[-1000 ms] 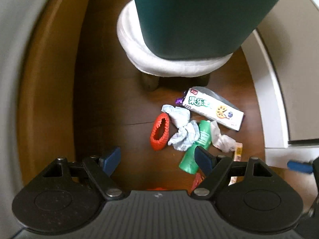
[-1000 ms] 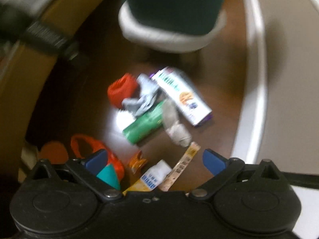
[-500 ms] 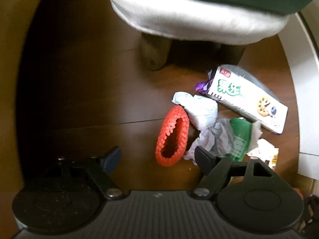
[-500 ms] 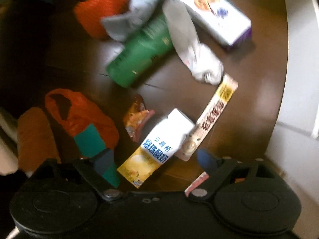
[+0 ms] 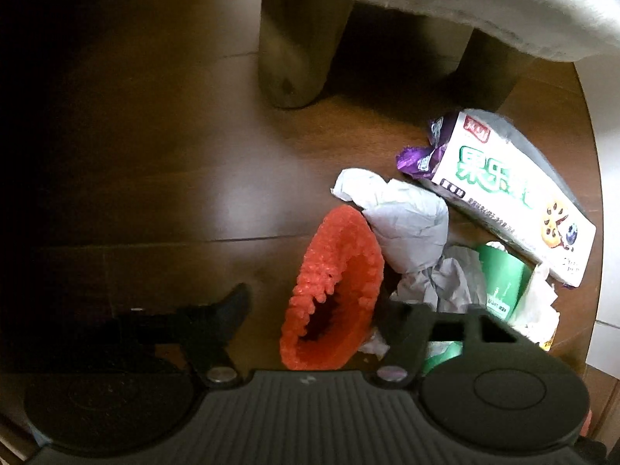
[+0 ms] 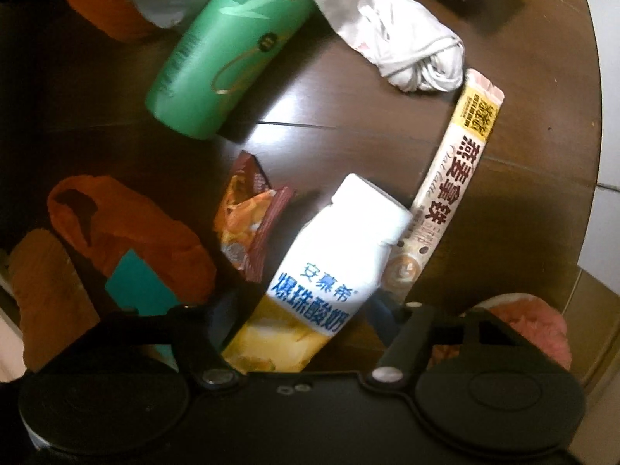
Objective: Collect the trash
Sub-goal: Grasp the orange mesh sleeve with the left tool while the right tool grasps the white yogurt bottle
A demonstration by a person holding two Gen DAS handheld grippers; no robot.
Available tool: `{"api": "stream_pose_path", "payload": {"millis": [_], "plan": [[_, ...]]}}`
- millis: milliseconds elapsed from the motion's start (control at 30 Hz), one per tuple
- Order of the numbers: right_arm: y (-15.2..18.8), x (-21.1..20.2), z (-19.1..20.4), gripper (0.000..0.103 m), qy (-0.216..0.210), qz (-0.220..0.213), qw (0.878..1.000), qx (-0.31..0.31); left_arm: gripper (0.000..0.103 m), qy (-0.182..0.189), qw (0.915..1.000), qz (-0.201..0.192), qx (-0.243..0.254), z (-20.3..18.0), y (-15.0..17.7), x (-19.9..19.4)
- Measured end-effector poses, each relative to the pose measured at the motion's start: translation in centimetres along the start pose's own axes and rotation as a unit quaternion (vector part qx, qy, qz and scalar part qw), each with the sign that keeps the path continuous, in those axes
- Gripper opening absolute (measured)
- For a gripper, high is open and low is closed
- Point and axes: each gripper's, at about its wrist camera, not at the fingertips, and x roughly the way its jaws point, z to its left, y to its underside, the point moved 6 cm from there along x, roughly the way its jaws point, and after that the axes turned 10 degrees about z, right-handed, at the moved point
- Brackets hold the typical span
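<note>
Trash lies scattered on a dark wooden floor. In the left wrist view a red foam net sleeve (image 5: 333,290) lies between the fingers of my left gripper (image 5: 316,304). Its jaws are closing: the right fingertip (image 5: 391,310) is at the net's edge, while the left one stands clear. In the right wrist view a white and yellow yogurt bottle (image 6: 337,271) lies between the fingers of my right gripper (image 6: 302,312). These jaws are closing too, and I see no pad pressing on the bottle.
Beside the net lie crumpled white paper (image 5: 407,224), a biscuit box (image 5: 515,190) and a green bottle (image 6: 232,50). Near the yogurt bottle lie a latte sachet (image 6: 449,182), a snack wrapper (image 6: 252,221), a knotted white bag (image 6: 407,50) and an orange plastic bag (image 6: 128,232). Stool legs (image 5: 298,38) stand behind.
Both grippers have dropped close to the floor and their jaws have narrowed. The net now sits between the left fingers, the yogurt bottle between the right ones.
</note>
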Motion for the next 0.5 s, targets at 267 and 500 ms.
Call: {"api": "stream_pose_path", "payload": {"millis": [267, 500], "plan": [[-0.1, -0.3, -0.9, 0.047, 0.001, 0.005, 1.0, 0.025, 0.011, -0.021, 0.9997, 0.001, 0.009, -0.2, 0.2, 0.3], [0.9, -3.2, -0.3, 0.043, 0.026, 0.0, 1.0, 0.0, 0.01, -0.025, 0.9997, -0.005, -0.005, 0.0, 2.4, -2.6]]}}
